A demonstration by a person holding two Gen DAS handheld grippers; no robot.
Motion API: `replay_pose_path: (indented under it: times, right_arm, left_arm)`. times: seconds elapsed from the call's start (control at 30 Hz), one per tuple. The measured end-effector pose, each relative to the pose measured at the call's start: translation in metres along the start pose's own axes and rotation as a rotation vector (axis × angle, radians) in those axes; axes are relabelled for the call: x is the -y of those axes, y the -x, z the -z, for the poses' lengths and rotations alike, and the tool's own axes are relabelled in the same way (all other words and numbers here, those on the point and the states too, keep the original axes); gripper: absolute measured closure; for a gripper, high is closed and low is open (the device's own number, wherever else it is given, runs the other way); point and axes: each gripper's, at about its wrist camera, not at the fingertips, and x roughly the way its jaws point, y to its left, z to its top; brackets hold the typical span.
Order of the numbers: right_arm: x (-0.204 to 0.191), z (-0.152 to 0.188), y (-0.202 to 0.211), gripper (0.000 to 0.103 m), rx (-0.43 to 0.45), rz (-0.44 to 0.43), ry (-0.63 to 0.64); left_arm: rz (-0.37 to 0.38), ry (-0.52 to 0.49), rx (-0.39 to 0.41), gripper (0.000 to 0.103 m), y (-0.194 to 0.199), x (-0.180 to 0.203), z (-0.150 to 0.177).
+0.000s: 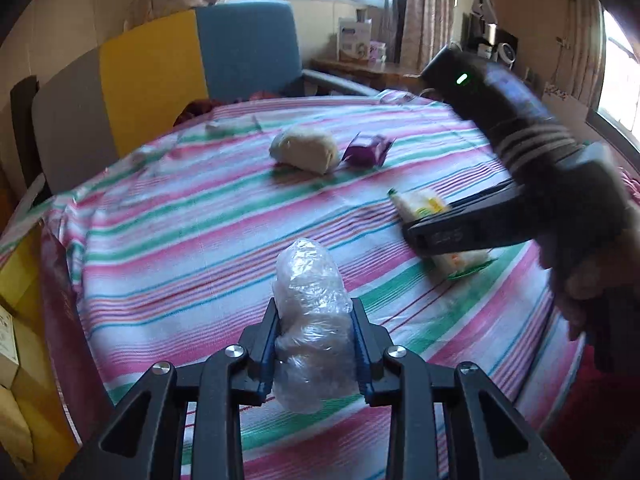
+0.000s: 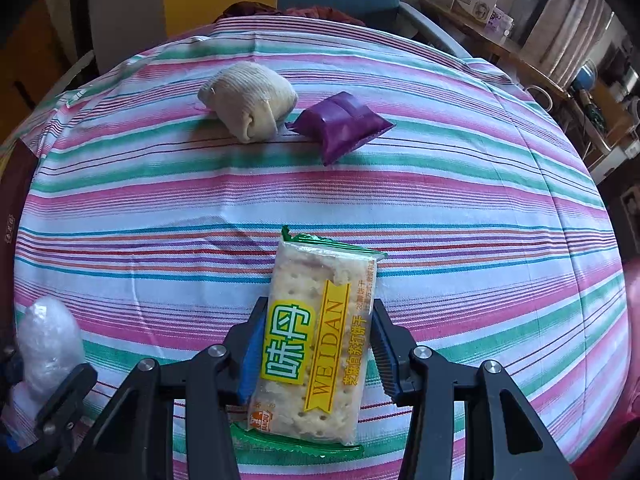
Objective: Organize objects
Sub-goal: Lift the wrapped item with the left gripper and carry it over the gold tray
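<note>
Your left gripper (image 1: pixel 315 344) is clamped on the plastic-wrapped bundle (image 1: pixel 310 320), which stands upright between its pads above the near part of the striped cloth (image 1: pixel 200 216). Your right gripper (image 2: pixel 316 344) grasps the cracker packet (image 2: pixel 316 336) by its long sides. The rolled sock (image 2: pixel 248 100) and purple pouch (image 2: pixel 342 124) lie far, side by side.

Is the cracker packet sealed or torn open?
Sealed, as far as visible: the cracker packet shows crimped green ends unbroken and crackers inside. Its underside is hidden.
</note>
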Motion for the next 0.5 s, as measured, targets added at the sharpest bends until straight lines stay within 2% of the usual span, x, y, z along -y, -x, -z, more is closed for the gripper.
replay_pose_path:
  times: [0.27, 0.5]
  right_arm:
    - [-0.003, -0.003, 0.0, 0.054, 0.014, 0.009, 0.007]
    - [-0.009, -0.004, 0.001, 0.054, 0.024, 0.022, 0.019]
  left_arm:
    - [0.064, 0.02, 0.065, 0.072, 0.044, 0.006, -0.011]
    - [0.094, 0.088, 0.087, 0.072, 0.079, -0.021, -0.008]
